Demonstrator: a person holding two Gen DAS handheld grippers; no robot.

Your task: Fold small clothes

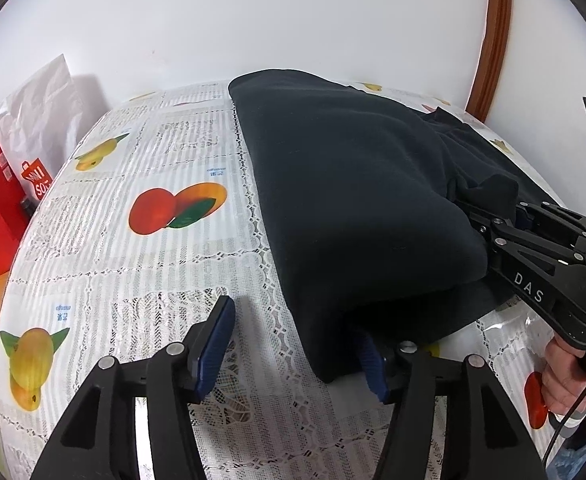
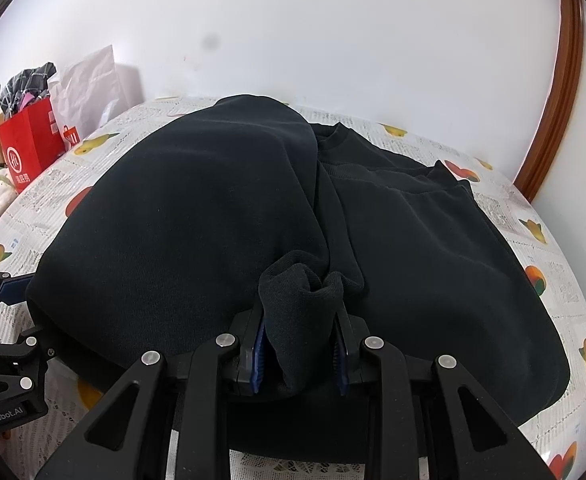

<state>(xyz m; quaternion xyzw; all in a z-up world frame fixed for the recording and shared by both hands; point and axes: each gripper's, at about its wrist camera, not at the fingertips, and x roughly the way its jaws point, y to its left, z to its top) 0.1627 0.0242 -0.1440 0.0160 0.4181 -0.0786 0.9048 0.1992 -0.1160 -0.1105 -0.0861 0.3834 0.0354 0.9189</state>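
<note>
the black sweatshirt (image 2: 197, 216) sat mid-frame on the fruit-print tablecloth (image 1: 133, 264), one side folded over. the right gripper (image 2: 299, 354) was clamped on a bunched cuff (image 2: 293, 292), low centre of its view. the left gripper (image 1: 293, 346) stood open at the bottom of its frame, the fold's corner brushing its right pad and nothing pinched. i'd say let go only once the edge lay flat, then smooth the fold before the next one or it'll bulge.
</note>
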